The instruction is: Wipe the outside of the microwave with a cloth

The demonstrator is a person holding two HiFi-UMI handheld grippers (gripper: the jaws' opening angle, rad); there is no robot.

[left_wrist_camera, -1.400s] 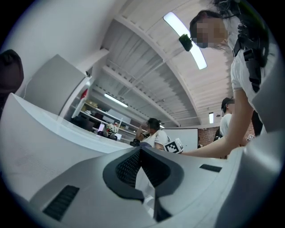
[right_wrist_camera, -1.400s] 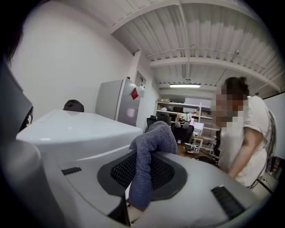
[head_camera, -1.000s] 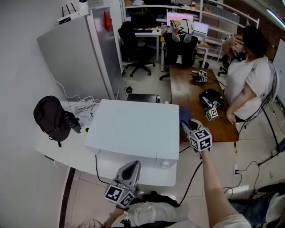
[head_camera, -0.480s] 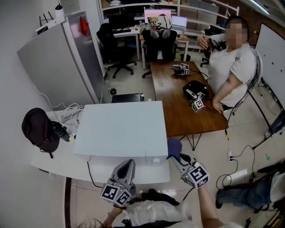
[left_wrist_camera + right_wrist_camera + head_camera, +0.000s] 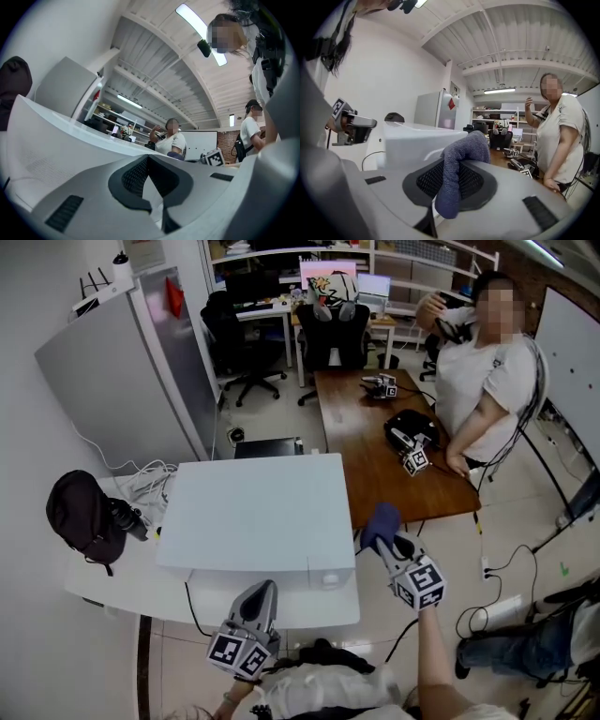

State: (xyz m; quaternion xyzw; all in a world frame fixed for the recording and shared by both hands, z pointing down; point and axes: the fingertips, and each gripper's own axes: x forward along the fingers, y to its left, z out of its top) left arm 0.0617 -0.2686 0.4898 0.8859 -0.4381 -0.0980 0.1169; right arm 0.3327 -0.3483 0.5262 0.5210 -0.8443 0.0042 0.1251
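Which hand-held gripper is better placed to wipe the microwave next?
The right hand-held gripper: it clamps the cloth beside the microwave's right side. The left hand-held gripper is shut on nothing.

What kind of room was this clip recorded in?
Probably an office or lab workroom with a kitchen corner: office chairs and monitors at the back, a wooden table carrying spare grippers, and the microwave near a grey fridge.

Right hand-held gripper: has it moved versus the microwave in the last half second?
Yes. The right hand-held gripper, shut on the cloth, has shifted from the microwave's front right corner back along its right side, toward the wooden table.
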